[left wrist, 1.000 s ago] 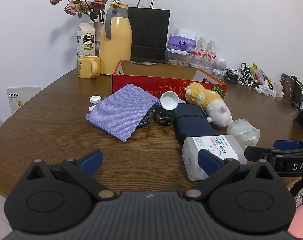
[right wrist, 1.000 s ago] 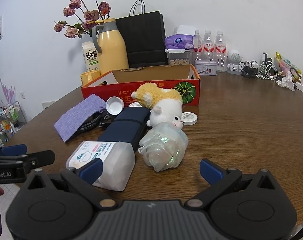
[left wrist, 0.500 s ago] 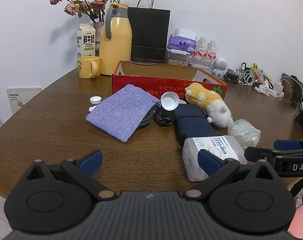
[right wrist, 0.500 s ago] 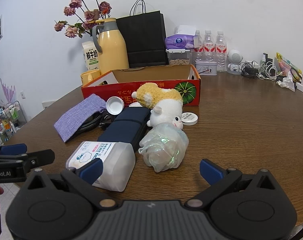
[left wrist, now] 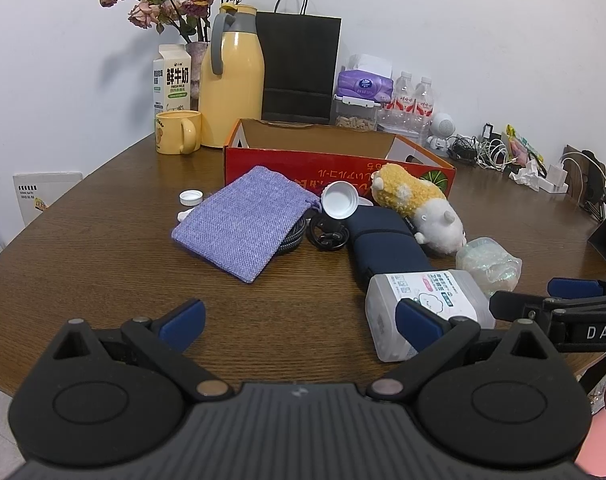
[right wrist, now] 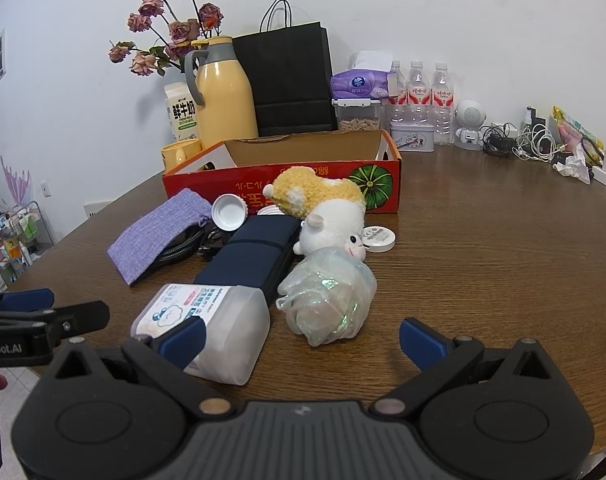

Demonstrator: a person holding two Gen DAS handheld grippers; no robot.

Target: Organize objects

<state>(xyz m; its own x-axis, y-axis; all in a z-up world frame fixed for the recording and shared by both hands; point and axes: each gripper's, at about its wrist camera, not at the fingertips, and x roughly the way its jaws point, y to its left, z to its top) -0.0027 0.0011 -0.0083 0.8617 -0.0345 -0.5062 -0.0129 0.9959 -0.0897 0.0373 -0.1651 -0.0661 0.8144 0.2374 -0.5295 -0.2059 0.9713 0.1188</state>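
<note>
Both the left hand-held gripper (left wrist: 299, 320) and right hand-held gripper (right wrist: 301, 336) hover released, grasping nothing, above the counter (right wrist: 483, 264) near the white container (right wrist: 207, 332).

Box (right wrist: 281, 178): we see it on the table (right wrist: 483, 264), in front of the jug (right wrist: 223, 100) and paper bag (right wrist: 289, 80).
Plush toy (right wrist: 327, 210): just in front of the box.
Pouch (left wrist: 243, 222): left of the plush toy.
Wipes tub (right wrist: 205, 330): nearest us, beside the crinkly wrap (right wrist: 329, 302).
Mug (left wrist: 177, 131): left of the box.
</note>
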